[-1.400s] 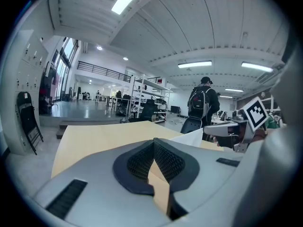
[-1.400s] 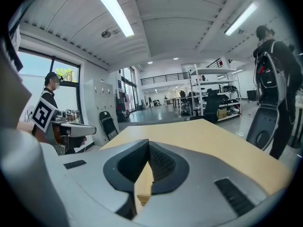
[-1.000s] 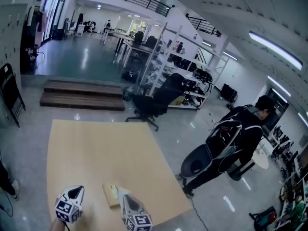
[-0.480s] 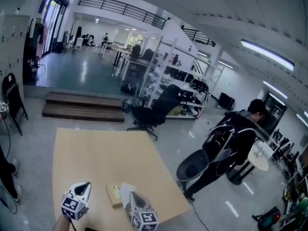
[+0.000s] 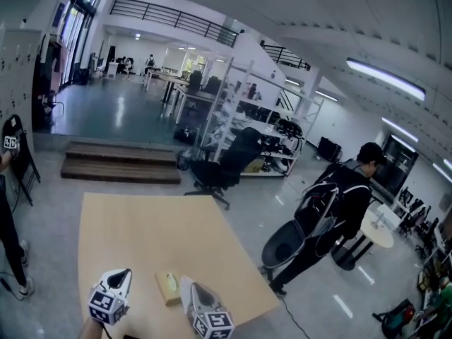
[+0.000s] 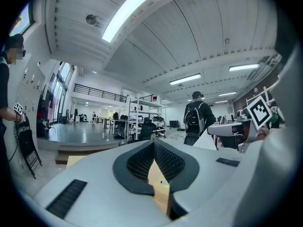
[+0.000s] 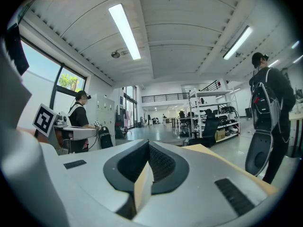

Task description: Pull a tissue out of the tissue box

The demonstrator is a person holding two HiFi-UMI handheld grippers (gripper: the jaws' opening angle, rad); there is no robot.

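On table (image 5: 141, 232), one tissue box (image 5: 168, 288), one tissue (image 5: 184, 288)

Floor (image 5: 113, 108): glossy grey | Ceiling (image 5: 282, 6): lit strip lights (image 5: 385, 76) | Beyond table (image 5: 155, 232) far edge: wooden steps (image 5: 120, 162), black office chair (image 5: 215, 168), white shelving (image 5: 244, 111) | At left: tall windows (image 5: 74, 13) | Upper level: balcony railing (image 5: 169, 11)

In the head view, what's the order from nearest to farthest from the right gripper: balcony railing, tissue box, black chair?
1. Tissue box, on the table just left of the right gripper.
2. Black chair, on the floor beyond the table.
3. Balcony railing, high up, far back.
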